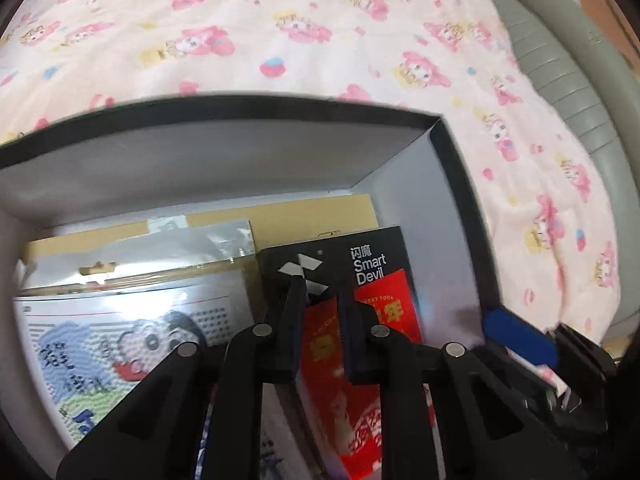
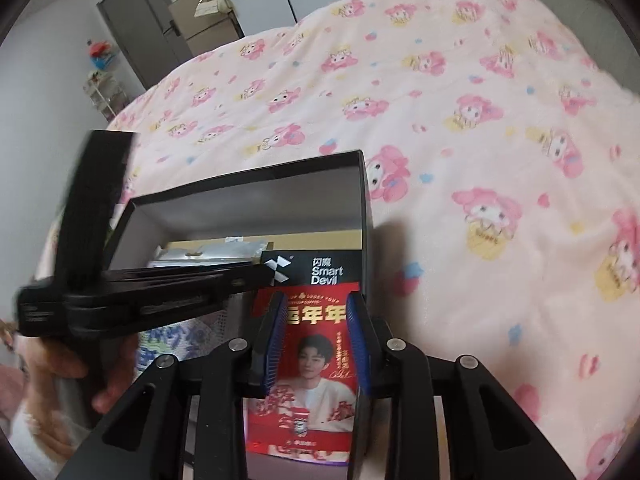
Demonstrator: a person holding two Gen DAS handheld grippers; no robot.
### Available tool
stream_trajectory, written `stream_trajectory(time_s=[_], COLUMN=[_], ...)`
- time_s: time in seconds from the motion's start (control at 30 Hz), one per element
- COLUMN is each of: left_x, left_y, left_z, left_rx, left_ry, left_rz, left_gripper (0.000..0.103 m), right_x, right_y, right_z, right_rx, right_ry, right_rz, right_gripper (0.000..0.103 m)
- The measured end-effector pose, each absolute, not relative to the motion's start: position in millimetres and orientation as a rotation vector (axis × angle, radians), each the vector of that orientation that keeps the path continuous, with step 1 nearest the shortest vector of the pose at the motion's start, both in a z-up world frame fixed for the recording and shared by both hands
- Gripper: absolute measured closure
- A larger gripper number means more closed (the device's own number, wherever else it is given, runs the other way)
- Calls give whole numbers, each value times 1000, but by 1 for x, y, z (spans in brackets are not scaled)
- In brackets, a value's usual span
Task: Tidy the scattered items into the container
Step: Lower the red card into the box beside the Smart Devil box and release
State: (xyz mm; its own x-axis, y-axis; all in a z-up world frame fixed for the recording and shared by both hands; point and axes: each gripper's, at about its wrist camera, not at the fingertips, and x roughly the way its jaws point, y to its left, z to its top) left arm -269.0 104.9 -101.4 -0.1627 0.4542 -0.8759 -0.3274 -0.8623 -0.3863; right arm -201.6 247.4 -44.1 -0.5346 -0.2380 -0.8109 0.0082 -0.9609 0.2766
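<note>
A black open box [image 1: 436,128] [image 2: 360,168] stands on the bed. Inside lie a cartoon bead-kit pack [image 1: 132,344], a brown cardboard piece [image 1: 320,208], a black Smart Devil box [image 1: 368,264] [image 2: 326,270] and a red card with a portrait [image 1: 360,380] [image 2: 312,360] on top of it. My left gripper [image 1: 320,300] hangs over the box, jaws a small gap apart, holding nothing. It shows from the side in the right wrist view [image 2: 256,276]. My right gripper [image 2: 316,304] is open, its blue-padded fingers either side of the red card.
A pink cartoon-print blanket [image 1: 320,40] [image 2: 480,140] covers the bed around the box. A grey padded bed edge [image 1: 560,80] runs at the right. A grey door and a brown cabinet [image 2: 204,20] stand beyond the bed.
</note>
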Motion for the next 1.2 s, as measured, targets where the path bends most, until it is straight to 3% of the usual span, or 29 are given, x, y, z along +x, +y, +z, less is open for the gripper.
stream_trajectory(time_s=[0.27, 0.43, 1.03, 1.2], left_x=[-273, -274, -262, -258], left_y=[125, 104, 109, 103], left_z=[-117, -101, -120, -121], left_rx=[-1689, -1612, -1770, -1766], left_ry=[-296, -317, -359, -466], left_rz=[1773, 1925, 1908, 1884], left_gripper=[93, 93, 92, 89], right_x=[-195, -189, -182, -181], right_y=[246, 241, 236, 232], right_z=[-46, -46, -41, -44], right_rx=[1453, 1450, 1440, 1461], right_ry=[-354, -340, -331, -317], right_rz=[-2600, -2585, -2611, -2580], right_gripper=[77, 77, 77, 77])
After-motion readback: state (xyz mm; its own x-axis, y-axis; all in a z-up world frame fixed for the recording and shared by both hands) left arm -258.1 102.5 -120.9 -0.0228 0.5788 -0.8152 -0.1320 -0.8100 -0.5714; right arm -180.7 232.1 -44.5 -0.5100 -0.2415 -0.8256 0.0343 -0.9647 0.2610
